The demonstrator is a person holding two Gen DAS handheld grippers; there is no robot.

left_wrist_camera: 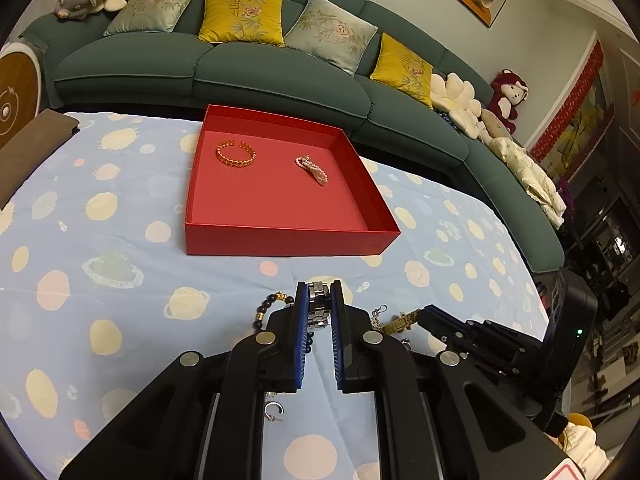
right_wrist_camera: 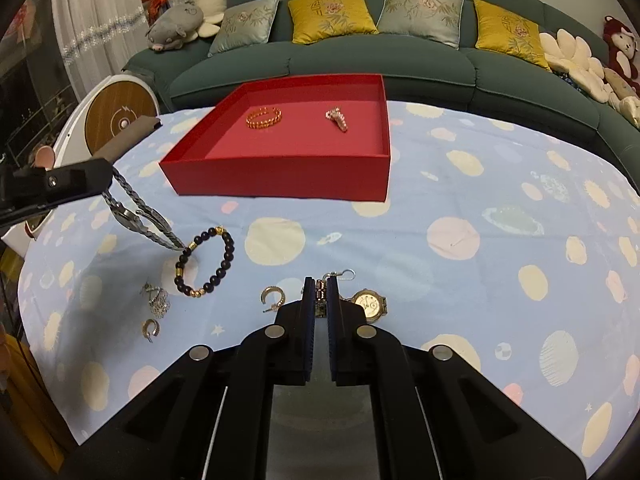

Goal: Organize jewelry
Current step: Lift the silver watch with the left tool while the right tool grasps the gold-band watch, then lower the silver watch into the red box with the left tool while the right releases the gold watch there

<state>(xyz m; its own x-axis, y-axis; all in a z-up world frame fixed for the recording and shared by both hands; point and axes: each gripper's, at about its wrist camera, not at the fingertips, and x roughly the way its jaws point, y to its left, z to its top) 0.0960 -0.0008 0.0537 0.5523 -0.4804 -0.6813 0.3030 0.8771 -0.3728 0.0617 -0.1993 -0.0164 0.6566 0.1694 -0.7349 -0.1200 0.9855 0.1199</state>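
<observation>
My left gripper (left_wrist_camera: pixel 319 287) is shut on the silver watch (left_wrist_camera: pixel 319 308), pinching its metal band between the blue pads. In the right wrist view the silver watch (right_wrist_camera: pixel 136 216) hangs from the left gripper (right_wrist_camera: pixel 107 178) above the cloth. My right gripper (right_wrist_camera: pixel 320 283) is shut on the band of the gold watch (right_wrist_camera: pixel 370 304), whose face lies just right of the fingers. The red box (left_wrist_camera: pixel 288 236) stands further back and holds a gold bracelet (left_wrist_camera: pixel 236 154) and a pink pearl bracelet (left_wrist_camera: pixel 312 168).
On the blue spotted cloth (right_wrist_camera: pixel 480 184) lie a black bead bracelet (right_wrist_camera: pixel 208 264), a hoop earring (right_wrist_camera: pixel 272 296), a silver cluster piece (right_wrist_camera: pixel 158 300) and another hoop (right_wrist_camera: pixel 151 328). A green sofa (right_wrist_camera: pixel 400 60) with cushions runs behind the table.
</observation>
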